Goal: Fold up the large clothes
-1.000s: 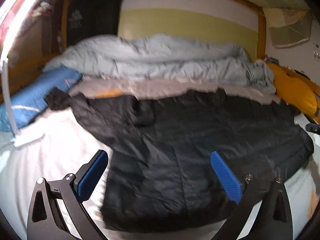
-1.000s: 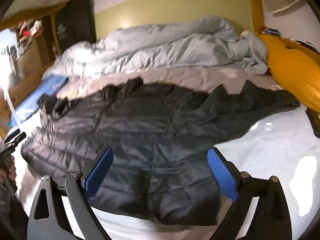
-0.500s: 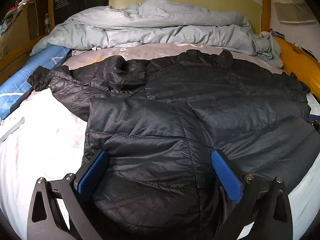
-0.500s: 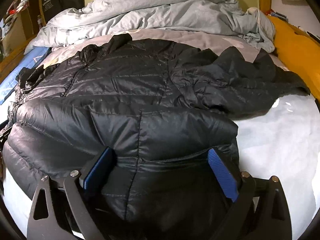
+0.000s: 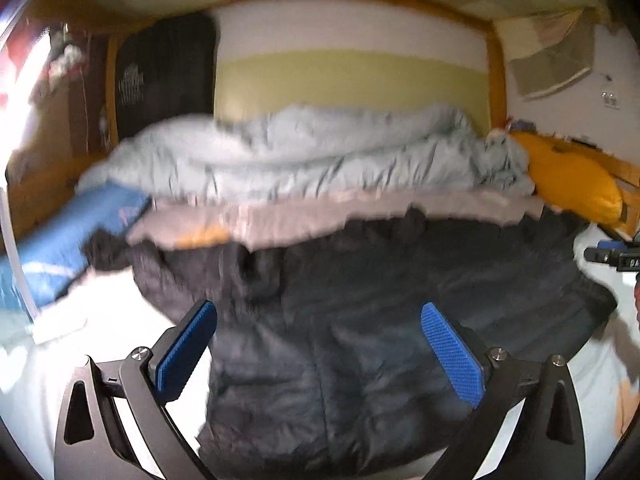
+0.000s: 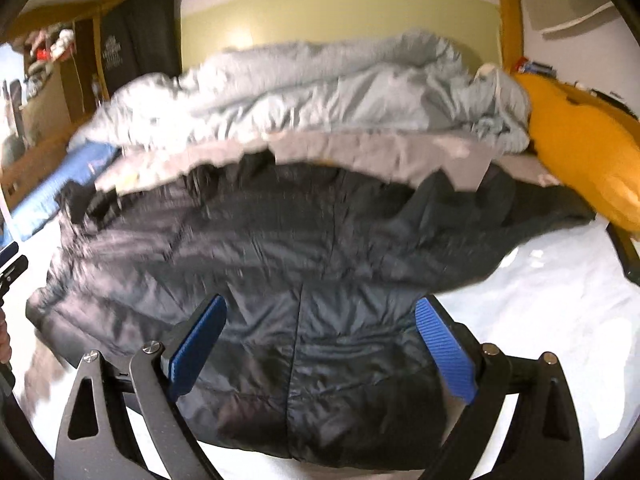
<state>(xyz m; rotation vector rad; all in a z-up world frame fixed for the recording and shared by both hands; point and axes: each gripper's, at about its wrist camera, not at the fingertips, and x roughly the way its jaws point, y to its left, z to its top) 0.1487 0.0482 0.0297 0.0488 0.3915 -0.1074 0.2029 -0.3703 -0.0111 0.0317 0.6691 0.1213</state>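
Blurred by motion in both wrist views: black puffer jacket point(image 5: 360, 320) point(image 6: 280, 260), quilting lines smeared, hem cut off by the lower frame edge in the left view. Crumpled grey duvet point(image 5: 304, 152) point(image 6: 312, 92) likewise smeared, folds indistinct. White lettering on the dark hanging panel point(image 5: 130, 84) point(image 6: 112, 54) too small and soft to read. Shelf clutter point(image 6: 48, 46) at far left unidentifiable. Only a sliver of the right gripper point(image 5: 612, 254) visible at the left view's edge, and of the left gripper point(image 6: 10, 268) at the right view's edge. Blue mat point(image 5: 60, 240) partly hidden under the duvet.
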